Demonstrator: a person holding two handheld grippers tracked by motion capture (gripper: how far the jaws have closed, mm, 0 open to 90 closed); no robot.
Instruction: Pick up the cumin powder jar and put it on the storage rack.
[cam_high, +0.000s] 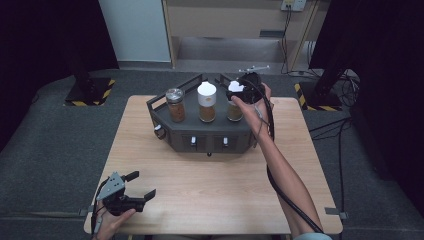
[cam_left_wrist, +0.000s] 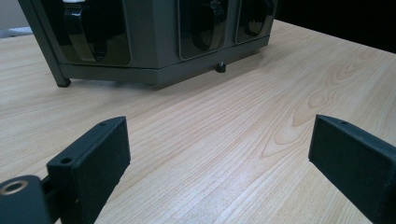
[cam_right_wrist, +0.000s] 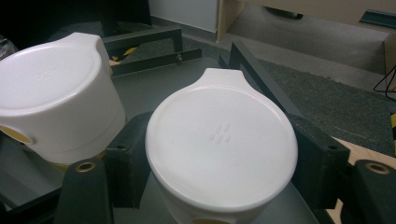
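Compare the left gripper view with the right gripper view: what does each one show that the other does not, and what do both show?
Left gripper view: the open left tongs above the bare wooden table, and the front and foot of the dark rack.

Right gripper view: the right tongs shut on a white jar lid, with a second white lid beside it.

Both: parts of the same dark rack.

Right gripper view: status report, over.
Right gripper shut on white lid of right jar in rack. Left gripper open, idle over table. Middle jar close beside, not touching.
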